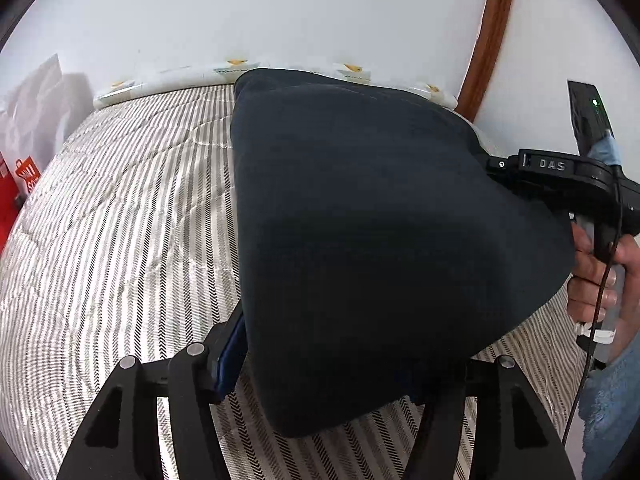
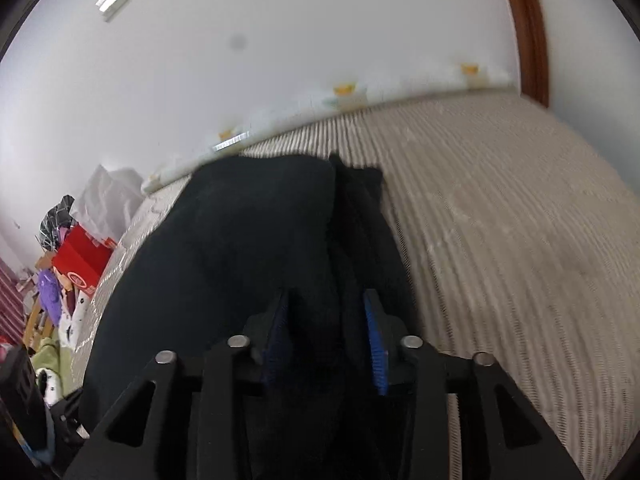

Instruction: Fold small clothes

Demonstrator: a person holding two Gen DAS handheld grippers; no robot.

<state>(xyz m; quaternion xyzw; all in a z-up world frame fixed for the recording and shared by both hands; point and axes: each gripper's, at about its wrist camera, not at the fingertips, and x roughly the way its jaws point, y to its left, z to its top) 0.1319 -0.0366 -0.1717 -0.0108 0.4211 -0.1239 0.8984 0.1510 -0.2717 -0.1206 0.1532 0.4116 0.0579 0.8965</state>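
A dark navy garment hangs lifted above the striped bed and fills the middle of the left wrist view. My left gripper is mostly hidden under the cloth; only its left blue pad shows, so its grip cannot be made out. The right gripper's body holds the cloth's right edge, with the person's hand on its handle. In the right wrist view my right gripper is shut on a thick bunch of the dark garment, its blue pads pressing the cloth from both sides.
The striped mattress reaches to a white wall with a white pillow strip along it. A brown wooden frame stands at the right. A red box and a pile of clutter lie beyond the bed's left edge.
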